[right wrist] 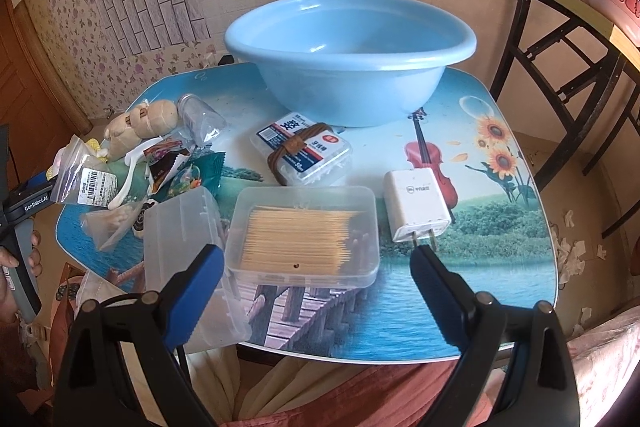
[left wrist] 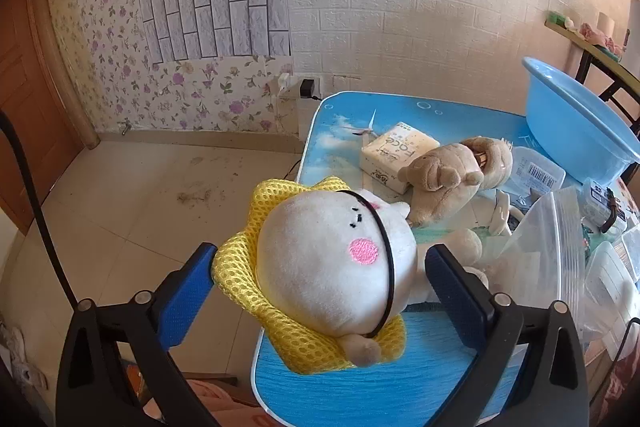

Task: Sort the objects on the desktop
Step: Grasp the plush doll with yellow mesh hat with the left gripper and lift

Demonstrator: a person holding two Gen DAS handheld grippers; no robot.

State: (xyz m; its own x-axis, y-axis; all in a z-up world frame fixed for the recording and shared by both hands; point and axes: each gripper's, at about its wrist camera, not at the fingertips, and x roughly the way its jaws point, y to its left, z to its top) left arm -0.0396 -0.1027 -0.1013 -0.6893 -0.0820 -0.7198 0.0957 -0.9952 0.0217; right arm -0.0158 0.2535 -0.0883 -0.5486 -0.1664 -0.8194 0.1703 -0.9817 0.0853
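In the left wrist view a white plush doll (left wrist: 328, 259) in a yellow mesh hat (left wrist: 240, 267) lies at the table's near left edge. It sits between the wide-apart fingers of my left gripper (left wrist: 322, 255). The left pad brushes the hat brim and the right pad stands just clear of the doll, so nothing is squeezed. In the right wrist view my right gripper (right wrist: 316, 253) hangs open over a clear box of toothpicks (right wrist: 304, 235), its fingers on either side of the box and not touching it.
A light blue basin (right wrist: 352, 67) stands at the back of the printed table (right wrist: 480, 267). Around it lie a white charger (right wrist: 416, 203), a banded floss box (right wrist: 308, 151), a clear lidded box (right wrist: 184, 239), zip bags (right wrist: 84, 175), a brown plush (left wrist: 452, 179) and a tissue pack (left wrist: 396, 155).
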